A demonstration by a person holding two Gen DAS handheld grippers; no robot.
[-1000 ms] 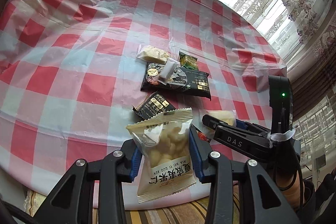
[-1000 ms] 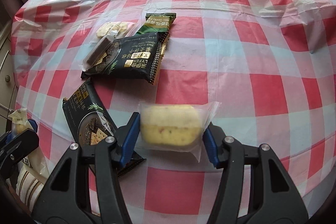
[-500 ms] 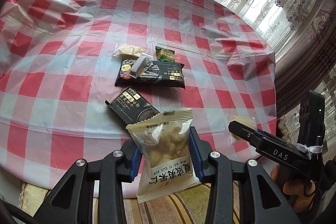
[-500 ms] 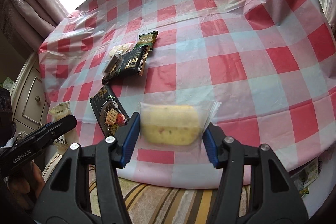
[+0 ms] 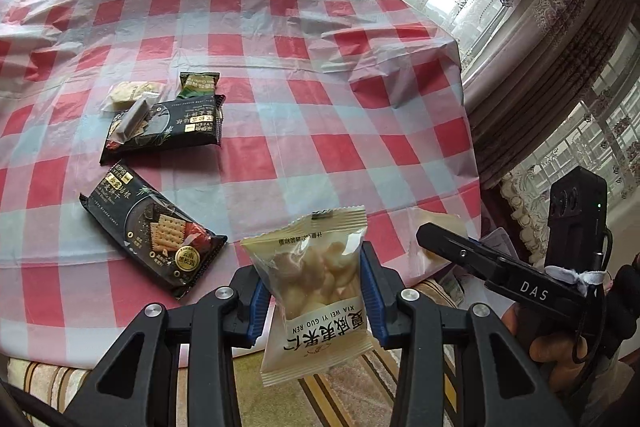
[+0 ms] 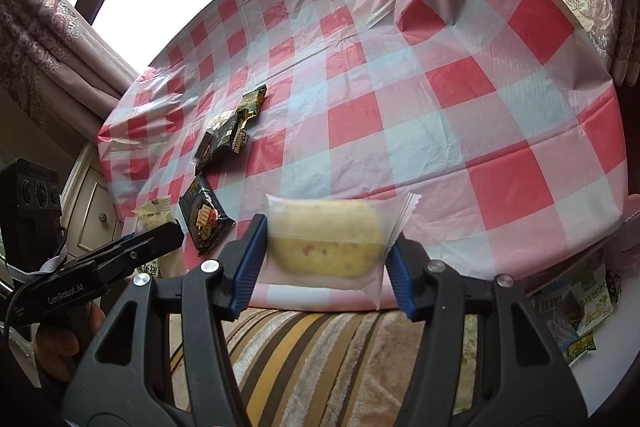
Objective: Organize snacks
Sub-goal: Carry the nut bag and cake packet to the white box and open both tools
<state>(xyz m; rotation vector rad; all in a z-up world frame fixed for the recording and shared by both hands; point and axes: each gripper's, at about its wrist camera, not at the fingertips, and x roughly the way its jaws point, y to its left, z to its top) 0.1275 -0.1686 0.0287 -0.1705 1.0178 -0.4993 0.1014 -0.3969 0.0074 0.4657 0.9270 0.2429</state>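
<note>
my left gripper (image 5: pixel 312 287) clamps a pale-yellow plastic nut pouch (image 5: pixel 314 291); my right gripper (image 6: pixel 326 259) clamps a clear-wrapped yellow cake (image 6: pixel 324 243). both hang over the red-checked tablecloth's (image 5: pixel 280 131) near edge, black cracker packets (image 5: pixel 152 231) lying beyond.

left gripper (image 5: pixel 312 291): clamped, raised | right gripper (image 6: pixel 324 259): clamped, raised
</note>
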